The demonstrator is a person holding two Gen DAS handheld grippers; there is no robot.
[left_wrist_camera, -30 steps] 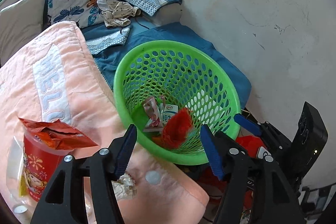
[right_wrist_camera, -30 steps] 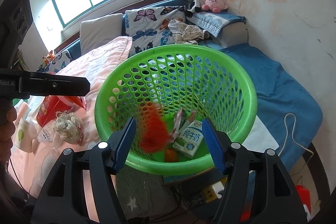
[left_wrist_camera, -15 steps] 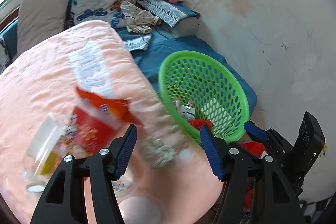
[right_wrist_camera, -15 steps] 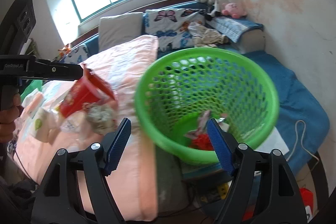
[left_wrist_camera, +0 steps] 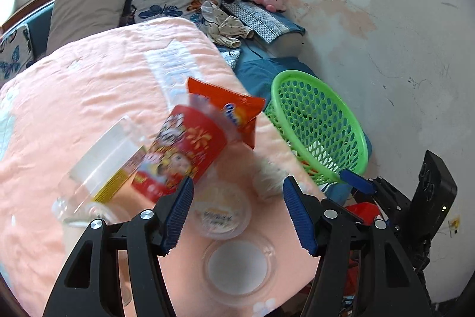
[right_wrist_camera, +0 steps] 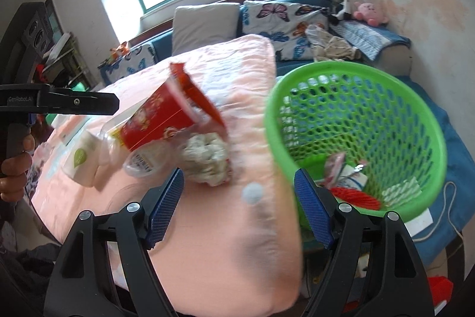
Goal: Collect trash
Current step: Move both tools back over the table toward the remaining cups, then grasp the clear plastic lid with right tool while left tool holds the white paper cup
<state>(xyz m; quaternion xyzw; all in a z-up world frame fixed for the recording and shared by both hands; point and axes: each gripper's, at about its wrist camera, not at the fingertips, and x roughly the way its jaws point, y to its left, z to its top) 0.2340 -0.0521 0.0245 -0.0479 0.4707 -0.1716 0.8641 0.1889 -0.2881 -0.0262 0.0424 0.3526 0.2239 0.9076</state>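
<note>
Because the green basket sits beside the bed's pink quilt, we aim both empty hand-held grippers, left parted, right parted, at the red cup and crumpled tissue.

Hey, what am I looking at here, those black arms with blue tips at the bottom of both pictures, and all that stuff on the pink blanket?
There is no robot here. A person holds a hand tool with two fingers in each hand, and a wide-angle camera on each tool looks forward along its fingers. One picture comes from the left gripper, the other from the right gripper. Both have open jaws and hold nothing.

On the pink blanket lies trash: a red cup on its side with an orange wrapper at its mouth, a crumpled wad of paper, a small clear tub and a round clear lid.

Beside the bed stands a green basket with some trash already inside. In the right camera's view you can also see the person's hand gripping the left tool.
</note>
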